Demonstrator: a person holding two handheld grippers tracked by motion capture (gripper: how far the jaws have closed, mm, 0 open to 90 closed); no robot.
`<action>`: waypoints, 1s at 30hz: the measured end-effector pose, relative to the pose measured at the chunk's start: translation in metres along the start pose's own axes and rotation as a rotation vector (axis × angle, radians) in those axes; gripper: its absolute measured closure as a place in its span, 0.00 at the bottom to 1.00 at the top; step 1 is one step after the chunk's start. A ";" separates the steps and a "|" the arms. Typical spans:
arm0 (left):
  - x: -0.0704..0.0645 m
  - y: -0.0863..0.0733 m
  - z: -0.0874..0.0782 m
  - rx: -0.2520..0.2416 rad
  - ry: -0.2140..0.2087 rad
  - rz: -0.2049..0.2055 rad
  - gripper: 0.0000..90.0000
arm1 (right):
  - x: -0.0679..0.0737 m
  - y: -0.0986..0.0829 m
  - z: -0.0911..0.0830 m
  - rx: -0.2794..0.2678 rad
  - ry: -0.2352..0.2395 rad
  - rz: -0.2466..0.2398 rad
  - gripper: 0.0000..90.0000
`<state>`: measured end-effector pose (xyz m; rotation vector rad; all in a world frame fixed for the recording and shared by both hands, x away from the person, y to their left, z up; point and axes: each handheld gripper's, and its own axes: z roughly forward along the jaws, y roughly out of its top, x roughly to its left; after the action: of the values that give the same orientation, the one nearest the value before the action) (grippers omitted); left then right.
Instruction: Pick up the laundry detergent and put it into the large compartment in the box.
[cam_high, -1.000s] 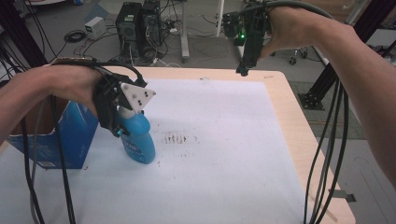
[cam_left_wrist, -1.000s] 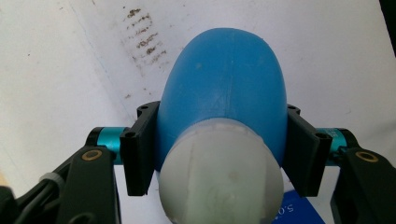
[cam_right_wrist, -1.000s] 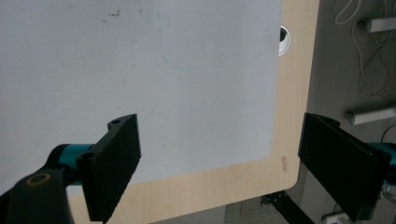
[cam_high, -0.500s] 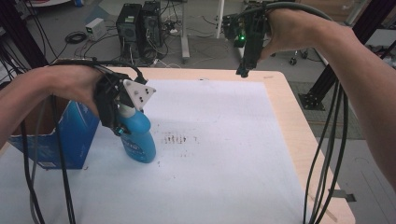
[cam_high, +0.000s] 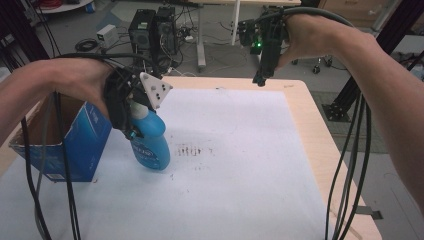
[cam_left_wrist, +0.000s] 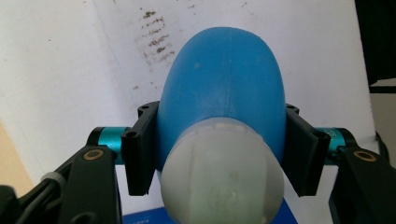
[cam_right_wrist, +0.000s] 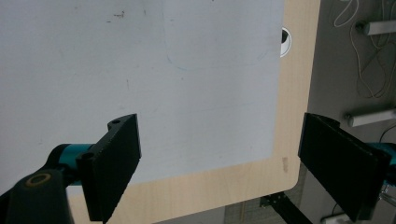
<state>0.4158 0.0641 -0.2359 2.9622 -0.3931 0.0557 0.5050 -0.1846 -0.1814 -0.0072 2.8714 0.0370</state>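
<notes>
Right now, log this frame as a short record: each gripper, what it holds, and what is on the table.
left gripper: shut on blue bottle, jaws clamped on its sides
bottle pose: tilted
right gripper: open, empty, raised over the table's far edge
blue box: open top, left of bottle
white sheet: covers the table, dark smudges beside bottle

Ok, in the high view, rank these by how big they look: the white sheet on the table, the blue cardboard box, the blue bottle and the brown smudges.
Largest to smallest:
1. white sheet
2. blue cardboard box
3. blue bottle, held in the left tongs
4. brown smudges
No close calls; nearness to the camera doesn't change the order.
</notes>
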 end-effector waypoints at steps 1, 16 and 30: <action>0.000 0.002 -0.003 0.002 0.002 -0.016 0.42 | 0.000 0.000 0.000 -0.005 0.000 -0.004 0.14; 0.003 0.016 -0.062 0.069 0.008 -0.226 0.42 | 0.004 -0.003 -0.002 -0.021 -0.006 -0.002 0.14; 0.008 -0.012 -0.106 0.044 0.020 -0.543 0.42 | 0.004 -0.008 -0.003 -0.036 -0.010 0.000 0.14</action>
<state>0.4247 0.0901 -0.1322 2.9953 0.4234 0.0302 0.5001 -0.1932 -0.1798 -0.0141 2.8601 0.0880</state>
